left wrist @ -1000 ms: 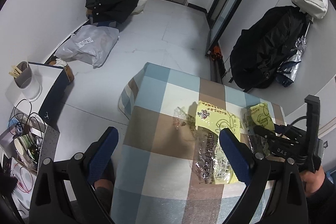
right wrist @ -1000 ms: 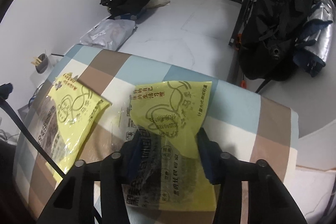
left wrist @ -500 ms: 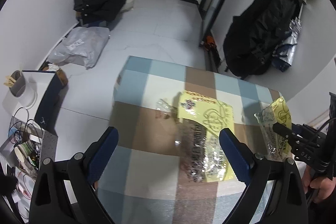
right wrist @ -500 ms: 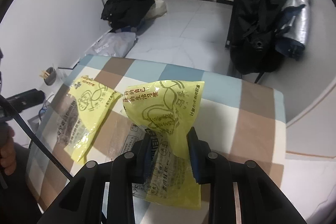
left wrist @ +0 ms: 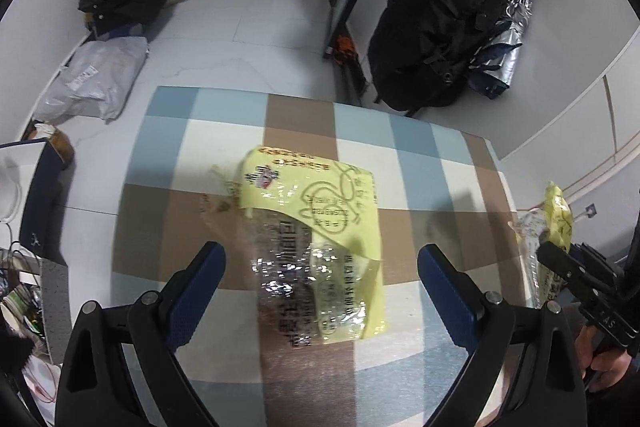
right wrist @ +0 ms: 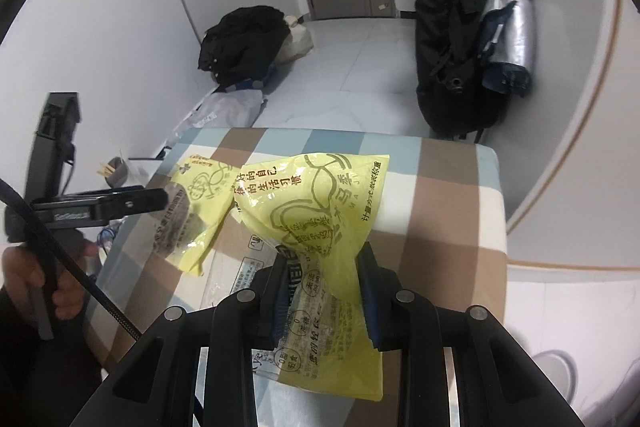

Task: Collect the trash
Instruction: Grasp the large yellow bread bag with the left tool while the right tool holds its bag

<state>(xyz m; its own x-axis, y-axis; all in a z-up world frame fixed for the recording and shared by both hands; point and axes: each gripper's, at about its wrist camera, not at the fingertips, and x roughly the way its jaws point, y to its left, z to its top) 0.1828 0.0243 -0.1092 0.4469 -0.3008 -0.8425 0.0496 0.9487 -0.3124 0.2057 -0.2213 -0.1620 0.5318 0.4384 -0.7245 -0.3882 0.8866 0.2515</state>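
Now the right hand-held gripper (right wrist: pixel 324 291) has lifted its wrapper (right wrist: pixel 320 211) off the bench (right wrist: pixel 448 187); a second ago that wrapper lay flat between wider jaws. Jaws are clamped on its crumpled middle, and it hangs clear of the checked cloth. In the left view the same wrapper (left wrist: pixel 554 223) shows at the far right edge, off the bench side.

Left hand-held gripper (left wrist: pixel 320 263) has shifted over the second wrapper (left wrist: pixel 316 239); before, that one sat more to the right in its view. Its jaws stand wide apart, one on each side above the wrapper, touching nothing.

Both wrappers: yellow top with red and green print, clear crinkly lower half with black lettering. The second one lies flat mid-bench, with a scrap of clear film (left wrist: pixel 220 187) at its left corner.

Count: two yellow wrappers, one film scrap, two grippers, one bench.
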